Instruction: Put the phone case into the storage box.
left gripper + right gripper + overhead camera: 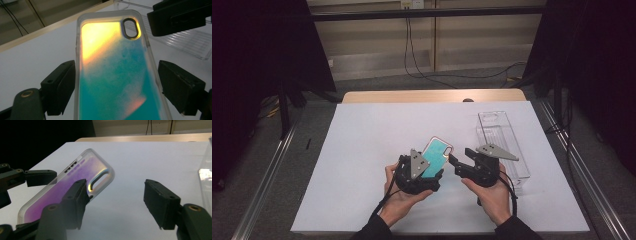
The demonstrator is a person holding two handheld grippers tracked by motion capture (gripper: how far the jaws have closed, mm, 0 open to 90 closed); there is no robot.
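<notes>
A clear phone case (438, 150) with a teal, iridescent back is held tilted above the white sheet. My left gripper (432, 169) is shut on its lower part. In the left gripper view the case (112, 75) fills the gap between the jaws of the left gripper (116, 86), camera hole up. My right gripper (460, 156) stands open just to the case's right. In the right gripper view the case (67, 182) looks purple, and its camera-hole corner lies beside the near jaw of the open right gripper (116, 205), outside the gap.
A clear plastic tray (504, 145) lies on the right of the white sheet (372, 150), close behind my right gripper. The wooden table edge (432, 95) runs along the back. Metal rails flank the table and cables cross the floor beyond.
</notes>
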